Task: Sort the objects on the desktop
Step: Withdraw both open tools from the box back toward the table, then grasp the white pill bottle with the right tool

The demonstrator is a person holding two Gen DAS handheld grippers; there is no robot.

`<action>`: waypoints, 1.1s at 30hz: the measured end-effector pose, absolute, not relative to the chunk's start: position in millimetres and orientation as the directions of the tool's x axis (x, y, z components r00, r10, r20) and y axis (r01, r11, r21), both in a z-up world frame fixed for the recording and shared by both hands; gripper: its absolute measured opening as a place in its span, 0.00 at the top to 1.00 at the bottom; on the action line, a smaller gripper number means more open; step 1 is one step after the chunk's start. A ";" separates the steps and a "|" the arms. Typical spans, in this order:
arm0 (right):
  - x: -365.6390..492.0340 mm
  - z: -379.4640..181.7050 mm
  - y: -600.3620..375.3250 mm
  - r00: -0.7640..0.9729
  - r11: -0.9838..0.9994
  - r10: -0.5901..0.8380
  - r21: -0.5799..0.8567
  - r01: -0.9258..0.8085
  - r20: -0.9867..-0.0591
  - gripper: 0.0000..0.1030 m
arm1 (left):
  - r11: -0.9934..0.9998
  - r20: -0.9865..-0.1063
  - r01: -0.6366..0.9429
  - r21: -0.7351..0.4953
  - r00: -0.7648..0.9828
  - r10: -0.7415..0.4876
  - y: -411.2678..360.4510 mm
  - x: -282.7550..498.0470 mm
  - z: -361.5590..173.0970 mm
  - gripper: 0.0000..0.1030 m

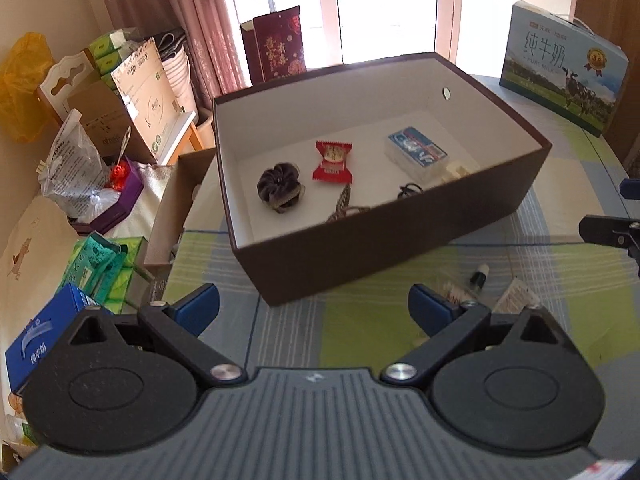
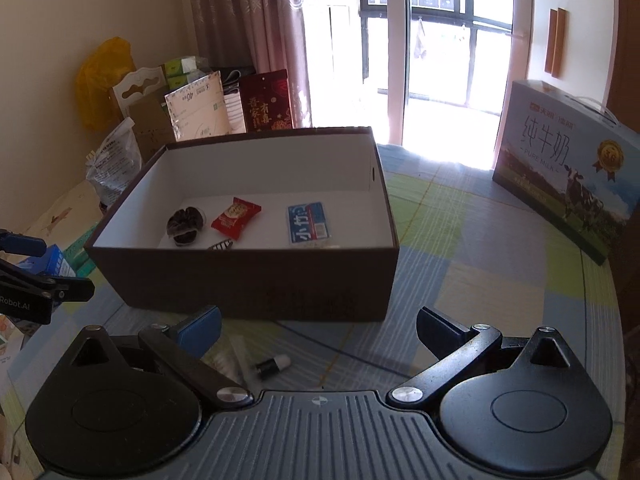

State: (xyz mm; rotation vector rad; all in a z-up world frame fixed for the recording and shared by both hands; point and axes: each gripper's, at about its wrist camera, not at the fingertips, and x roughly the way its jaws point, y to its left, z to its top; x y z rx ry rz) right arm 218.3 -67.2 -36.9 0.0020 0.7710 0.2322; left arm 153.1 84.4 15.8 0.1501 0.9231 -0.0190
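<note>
Several items already in brown box [image 2: 248,280]; small dropper bottle [image 2: 272,365] left near; both grippers [image 1: 314,308] [image 2: 320,330] released, empty.

The left gripper [image 1: 314,306] is a grey ribbed body with a small emblem at its centre, flanked by two round black discs, each topped by a triangular black bracket with a cut-out. Black link arms run from silver pivot screws to the fingers [image 1: 198,308], which carry blue pads. The right gripper [image 2: 320,330] has the same build (its discs look dustier): one of its fingers [image 2: 200,330] shows a blue pad, the other appears black. In the right wrist view, the left gripper's black housing bears white lettering reading "Robot.AI".
</note>
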 end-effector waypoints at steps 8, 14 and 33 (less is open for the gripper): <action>179.0 -65.5 -67.3 0.634 0.976 0.199 0.090 -0.200 -0.747 0.02 | 0.991 -0.855 0.119 0.062 0.518 -0.008 77.2 120.7 -22.7 0.05; 161.5 -82.8 -66.7 0.591 0.973 0.213 0.116 -0.198 -0.778 0.02 | 0.986 -0.857 0.163 0.047 0.514 -0.044 69.6 115.1 -28.6 0.05; 142.5 -119.2 -50.2 0.512 0.953 0.259 0.132 -0.272 -0.819 0.04 | 0.990 -0.891 0.143 0.018 0.451 -0.048 77.9 122.5 -62.7 0.08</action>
